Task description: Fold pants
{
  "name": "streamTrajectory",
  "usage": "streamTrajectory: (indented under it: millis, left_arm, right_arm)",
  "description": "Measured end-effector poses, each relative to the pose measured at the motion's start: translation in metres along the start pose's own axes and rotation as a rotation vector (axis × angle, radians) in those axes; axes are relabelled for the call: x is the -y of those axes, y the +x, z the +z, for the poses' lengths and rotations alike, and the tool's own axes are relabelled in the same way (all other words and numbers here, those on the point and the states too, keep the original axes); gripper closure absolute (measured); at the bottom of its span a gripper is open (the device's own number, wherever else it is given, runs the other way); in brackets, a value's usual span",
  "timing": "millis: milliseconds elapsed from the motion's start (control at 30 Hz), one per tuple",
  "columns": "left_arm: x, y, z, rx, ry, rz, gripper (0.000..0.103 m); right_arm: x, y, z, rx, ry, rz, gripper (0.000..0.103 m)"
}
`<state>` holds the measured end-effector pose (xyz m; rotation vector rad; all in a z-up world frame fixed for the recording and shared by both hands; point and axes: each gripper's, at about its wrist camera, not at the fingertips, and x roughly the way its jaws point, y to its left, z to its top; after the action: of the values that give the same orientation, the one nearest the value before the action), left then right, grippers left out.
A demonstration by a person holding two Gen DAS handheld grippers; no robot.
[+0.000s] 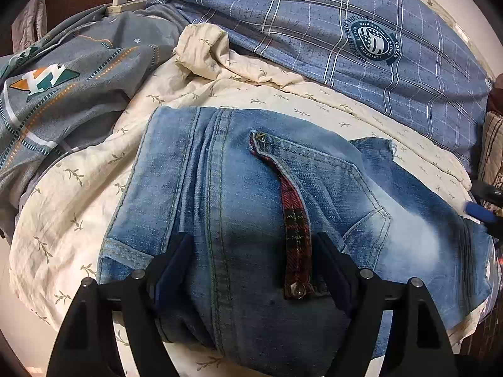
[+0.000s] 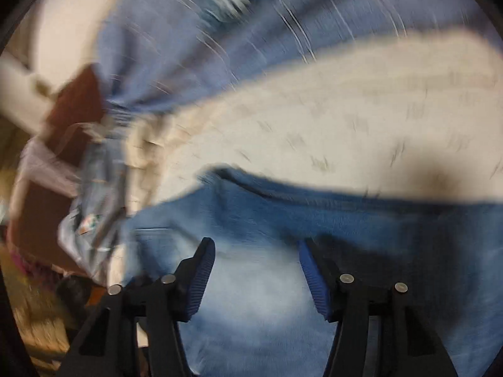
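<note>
pants (image 1: 251,207) folded on the cream bedsheet (image 1: 78,194) | my left claw (image 1: 251,260) spread wide, fingers straddling the denim | my right claw (image 2: 256,270) spread above the pants, nothing pinched

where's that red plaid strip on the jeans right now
In the left wrist view, the red plaid fabric strip lies lengthwise on the folded blue denim jeans, centre-right, beside the back pocket, its snap end near the left gripper's right-hand finger.
</note>
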<state>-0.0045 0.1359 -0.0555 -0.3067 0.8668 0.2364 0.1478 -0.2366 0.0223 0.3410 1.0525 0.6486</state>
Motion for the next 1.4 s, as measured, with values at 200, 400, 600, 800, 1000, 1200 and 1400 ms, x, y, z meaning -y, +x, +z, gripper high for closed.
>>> streamTrajectory:
  millis: [200,400,600,800,1000,1200,1400]
  left_arm:
    - [0.002,0.001,-0.002,-0.003,0.016,-0.011,0.016]
    - [0.005,0.006,-0.003,-0.013,0.031,-0.007,0.010]
    - [0.008,0.003,0.000,-0.010,0.019,0.014,0.010]
    - [0.022,-0.036,0.001,0.090,-0.008,-0.060,0.009]
    - [0.082,-0.049,-0.003,0.073,0.083,-0.177,0.009]
    - [0.150,-0.045,-0.008,0.006,0.187,-0.229,0.009]
    - [0.183,-0.032,-0.015,-0.024,0.241,-0.221,0.009]
  right_arm:
    - [0.120,-0.074,-0.004,0.177,0.268,-0.165,0.042]
    - [0.187,-0.110,-0.025,0.277,0.468,0.058,0.041]
    - [0.204,-0.095,-0.033,0.237,0.438,0.027,0.036]
    - [0.167,-0.165,-0.060,0.339,0.384,0.098,0.035]
    - [0.189,-0.191,-0.140,0.305,0.615,0.137,0.035]
    - [0.217,-0.155,-0.158,0.229,0.709,0.107,0.036]
    - [0.226,-0.137,-0.149,0.213,0.720,0.053,0.036]
